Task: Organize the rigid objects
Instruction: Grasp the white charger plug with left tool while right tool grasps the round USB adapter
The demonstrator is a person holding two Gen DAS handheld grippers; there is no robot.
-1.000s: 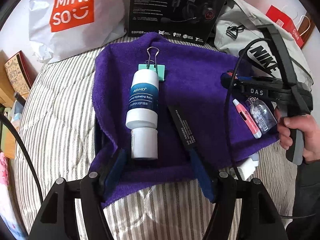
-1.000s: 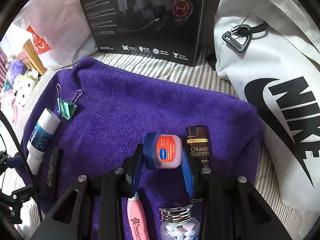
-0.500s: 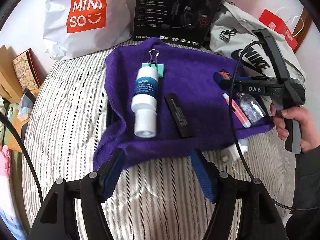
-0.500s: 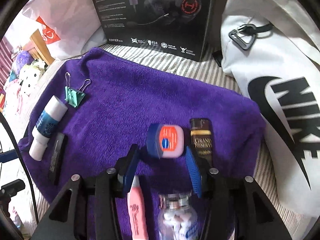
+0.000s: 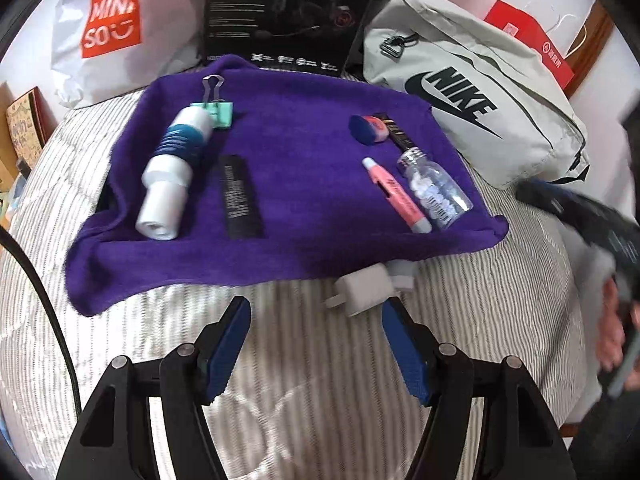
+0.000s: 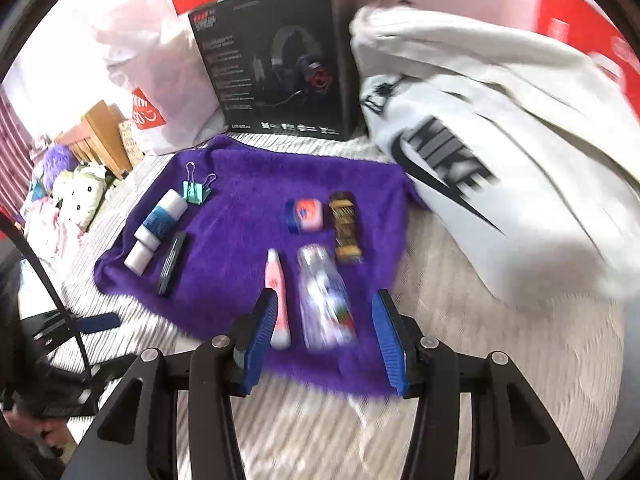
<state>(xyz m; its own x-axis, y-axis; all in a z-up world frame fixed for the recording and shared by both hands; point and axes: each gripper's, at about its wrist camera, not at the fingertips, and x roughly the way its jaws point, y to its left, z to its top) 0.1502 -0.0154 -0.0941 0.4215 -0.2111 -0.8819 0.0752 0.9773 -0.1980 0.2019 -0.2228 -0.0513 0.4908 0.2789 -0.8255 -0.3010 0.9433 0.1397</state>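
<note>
A purple towel (image 5: 304, 208) (image 6: 248, 240) lies on the striped bed. On it are a white bottle with a blue label (image 5: 172, 176) (image 6: 156, 226), a green binder clip (image 5: 216, 110) (image 6: 196, 192), a black flat stick (image 5: 242, 196) (image 6: 172, 262), a blue-lidded jar (image 5: 368, 128) (image 6: 304, 214), a brown lighter (image 5: 398, 136) (image 6: 346, 226), a pink pen (image 5: 396, 196) (image 6: 276, 296) and a clear pill bottle (image 5: 434, 188) (image 6: 324, 296). A white charger plug (image 5: 364, 288) sits on the bed below the towel. My left gripper (image 5: 316, 320) is open over the bed, holding nothing. My right gripper (image 6: 324, 320) is open above the pen and pill bottle, touching neither.
Behind the towel stand a black headset box (image 5: 288, 12) (image 6: 276, 76), a white shopping bag (image 5: 108, 28) and a grey sports bag (image 5: 480, 104) (image 6: 480, 168). Stuffed toys (image 6: 76, 196) lie at the left. A person's hand (image 5: 612, 332) holds the right gripper's handle at the right edge.
The right gripper let go of the blue-lidded jar, opened and drew back and up; the jar stays beside the lighter. The left gripper drew back off the towel toward the near bed edge.
</note>
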